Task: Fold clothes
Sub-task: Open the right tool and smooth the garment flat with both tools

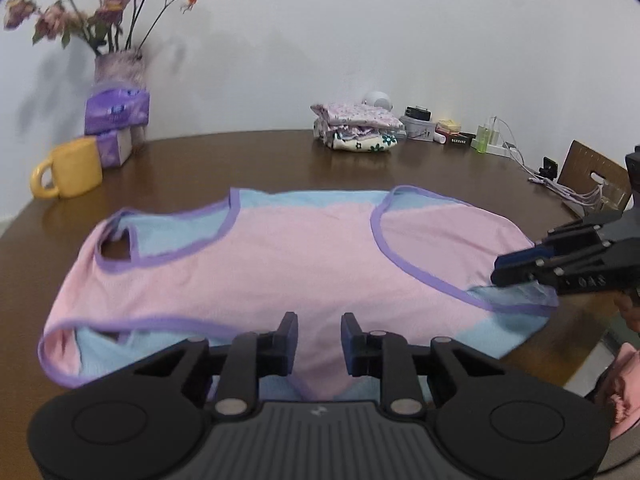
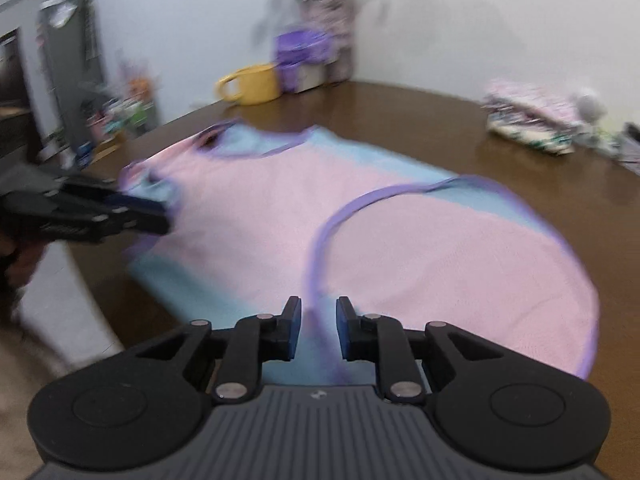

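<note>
A pink and light-blue sleeveless garment (image 1: pixel 288 256) with purple trim lies spread on the brown round table (image 1: pixel 240 160). My left gripper (image 1: pixel 319 340) hovers over its near edge, jaws a little apart, with pink cloth showing in the gap. The right wrist view shows that gripper (image 2: pixel 160 216) at the garment's (image 2: pixel 280 208) left edge. My right gripper (image 2: pixel 318 328) is over the other end. Its jaws are slightly apart and a purple armhole trim (image 2: pixel 320 240) runs under the gap. From the left wrist camera, this right gripper (image 1: pixel 500 270) sits just above a raised blue hem (image 1: pixel 520 294).
Behind the garment stand a yellow mug (image 1: pixel 70 168), purple tissue packs (image 1: pixel 118 114) and a vase of dried flowers (image 1: pixel 120 64). A stack of folded clothes (image 1: pixel 360 128), chargers and cables (image 1: pixel 560 184) sit at the back right. A chair back (image 1: pixel 592 176) rises past the table edge.
</note>
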### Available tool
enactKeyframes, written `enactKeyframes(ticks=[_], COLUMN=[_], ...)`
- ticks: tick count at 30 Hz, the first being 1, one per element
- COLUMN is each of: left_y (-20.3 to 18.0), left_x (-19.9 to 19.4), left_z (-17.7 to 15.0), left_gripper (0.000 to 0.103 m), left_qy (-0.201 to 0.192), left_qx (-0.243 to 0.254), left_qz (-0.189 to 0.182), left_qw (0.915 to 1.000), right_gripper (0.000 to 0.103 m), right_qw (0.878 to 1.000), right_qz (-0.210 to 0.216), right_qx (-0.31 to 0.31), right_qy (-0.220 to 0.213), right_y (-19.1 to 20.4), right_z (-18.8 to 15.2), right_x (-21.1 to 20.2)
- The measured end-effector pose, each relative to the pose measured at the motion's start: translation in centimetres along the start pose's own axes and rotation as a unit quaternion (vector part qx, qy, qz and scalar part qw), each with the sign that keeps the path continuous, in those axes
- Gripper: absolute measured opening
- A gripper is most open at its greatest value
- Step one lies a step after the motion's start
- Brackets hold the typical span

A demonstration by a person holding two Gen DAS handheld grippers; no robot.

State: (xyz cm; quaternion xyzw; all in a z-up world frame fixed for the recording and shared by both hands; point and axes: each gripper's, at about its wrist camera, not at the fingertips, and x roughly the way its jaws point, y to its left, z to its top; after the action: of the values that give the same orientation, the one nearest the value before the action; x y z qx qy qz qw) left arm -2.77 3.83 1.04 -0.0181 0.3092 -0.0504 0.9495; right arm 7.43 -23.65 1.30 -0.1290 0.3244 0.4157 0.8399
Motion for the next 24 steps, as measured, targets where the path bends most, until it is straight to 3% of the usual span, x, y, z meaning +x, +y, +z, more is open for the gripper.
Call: enactKeyframes(ticks=[3,7,12,17,20,24], left_y=[-0.2,0.0,0.5,1.9,3.1,3.7], left_x=[1.1,2.3,2.1,2.4,4.2,7.2], left_z=[0.3,-0.2,-0.4,1.8,4.3,5.7], left_gripper=[0.026,0.025,0.026,0.026,0.029,0.026], left_qy=[0.011,0.037,0.042,0.019,0.017,0.037], left_qx=[0.005,0.003,-0.012,-0.055,-0.081,-0.076], left_qz=[-0.002,-0.002,-0.005,0.004,0.02,0.042], left_qw=[0.9999,0.9993,0.999,0.9983,0.9964,0.9955], right_gripper=[0.018,0.018,0.018,0.018,0.018,0.019], right_qw=[0.999,0.997,0.996,0.995,0.995,0.994], right_qz=[-0.046,-0.072,-0.073,-0.08,-0.076,-0.081], right_qx=[0.015,0.033,0.037,0.061,0.067,0.069], right_qy=[-0.006,0.001,0.022,0.018,0.005,0.005], right_y=[-2.2,-5.1,-6.5,-7.4,-7.3,-7.0], right_z=[0.7,1.4,1.2,1.8,2.7,3.5], right_x=[1.1,2.8,4.2,4.4,4.9,6.5])
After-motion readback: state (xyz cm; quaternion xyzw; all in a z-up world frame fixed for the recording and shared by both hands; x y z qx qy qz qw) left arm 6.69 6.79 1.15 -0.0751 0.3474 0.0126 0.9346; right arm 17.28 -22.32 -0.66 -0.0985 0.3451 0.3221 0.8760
